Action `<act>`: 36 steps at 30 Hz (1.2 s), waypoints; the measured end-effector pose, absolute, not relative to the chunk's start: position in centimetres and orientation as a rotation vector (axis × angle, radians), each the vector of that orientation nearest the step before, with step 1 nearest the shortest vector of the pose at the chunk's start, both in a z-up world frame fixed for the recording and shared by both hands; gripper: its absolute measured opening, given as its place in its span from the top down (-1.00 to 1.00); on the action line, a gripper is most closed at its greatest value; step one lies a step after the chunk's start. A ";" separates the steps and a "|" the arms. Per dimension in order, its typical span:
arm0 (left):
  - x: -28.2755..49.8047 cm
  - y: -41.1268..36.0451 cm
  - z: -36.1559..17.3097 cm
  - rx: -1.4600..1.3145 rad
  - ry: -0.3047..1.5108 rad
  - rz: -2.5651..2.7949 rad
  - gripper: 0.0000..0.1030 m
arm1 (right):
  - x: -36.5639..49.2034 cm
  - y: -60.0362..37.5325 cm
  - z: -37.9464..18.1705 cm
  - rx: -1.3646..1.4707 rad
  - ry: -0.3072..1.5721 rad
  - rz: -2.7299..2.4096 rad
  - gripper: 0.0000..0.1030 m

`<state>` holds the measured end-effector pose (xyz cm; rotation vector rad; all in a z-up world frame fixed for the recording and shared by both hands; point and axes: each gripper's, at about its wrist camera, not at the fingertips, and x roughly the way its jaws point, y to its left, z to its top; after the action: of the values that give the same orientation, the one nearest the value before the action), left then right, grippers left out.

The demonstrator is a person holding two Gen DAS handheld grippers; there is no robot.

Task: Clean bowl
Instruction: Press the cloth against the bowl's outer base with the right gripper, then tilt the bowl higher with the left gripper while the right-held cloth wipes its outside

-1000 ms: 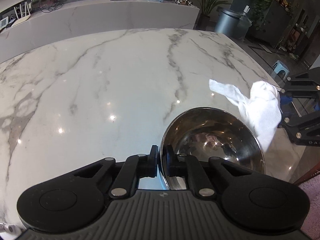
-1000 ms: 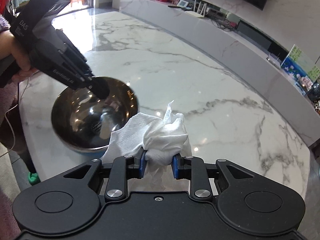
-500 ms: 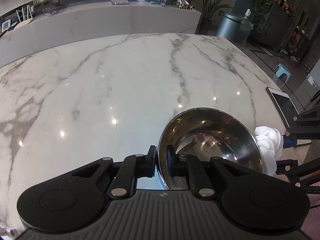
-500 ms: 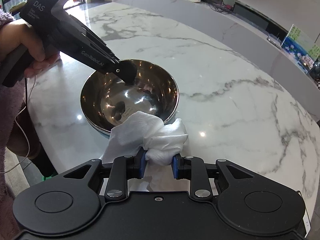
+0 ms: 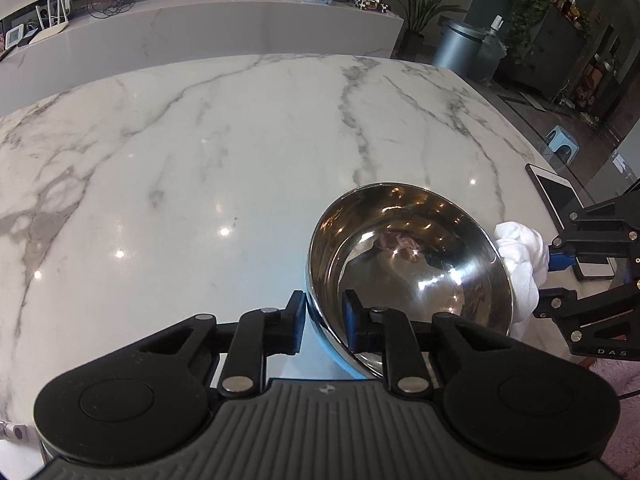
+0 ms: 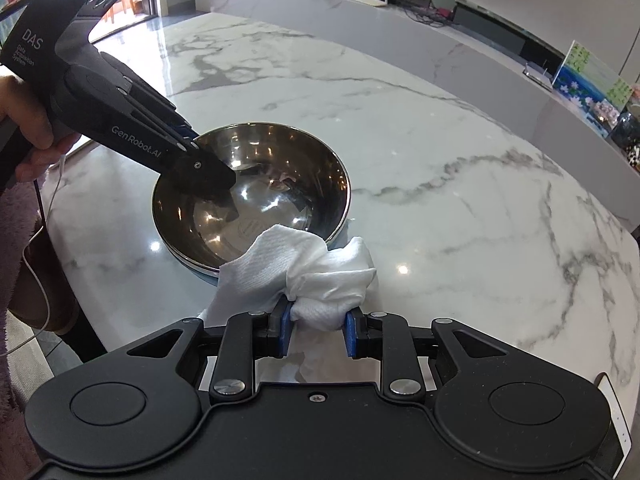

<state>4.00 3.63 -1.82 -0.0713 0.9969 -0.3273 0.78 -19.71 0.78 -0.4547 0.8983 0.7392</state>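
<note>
Two black grippers are at work on a white marble table (image 5: 200,168).

From the left wrist camera, the left gripper (image 5: 322,322) has its fingers on both sides of the rim of a shiny metal bowl (image 5: 408,264), one outside and one inside. Its jaws have just been closing and now pinch the rim. The bowl sits near the table's edge. A white cloth (image 5: 520,256) touches the far side of the bowl. A tablet (image 5: 556,192) lies on the table past it.

From the right wrist camera, the right gripper (image 6: 316,330) squeezes the bunched white cloth (image 6: 316,276) tight. The cloth lies over the near rim of the bowl (image 6: 256,200). A hand (image 6: 28,128) holds the left gripper (image 6: 216,180) at the bowl's far rim.
</note>
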 end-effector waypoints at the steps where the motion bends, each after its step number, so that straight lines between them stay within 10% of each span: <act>1: 4.1 3.6 -1.9 -0.068 0.996 -0.315 0.71 | 0.8 -19.8 1.0 -0.449 0.894 0.740 0.55; 36: 3.9 2.4 -2.3 0.071 0.955 -0.325 0.73 | 3.8 -19.0 -2.1 -0.474 0.966 0.873 0.54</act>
<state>3.91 2.39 -2.29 0.0710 0.9550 -0.3252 3.83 -19.01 -2.09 -0.4744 0.9661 0.8729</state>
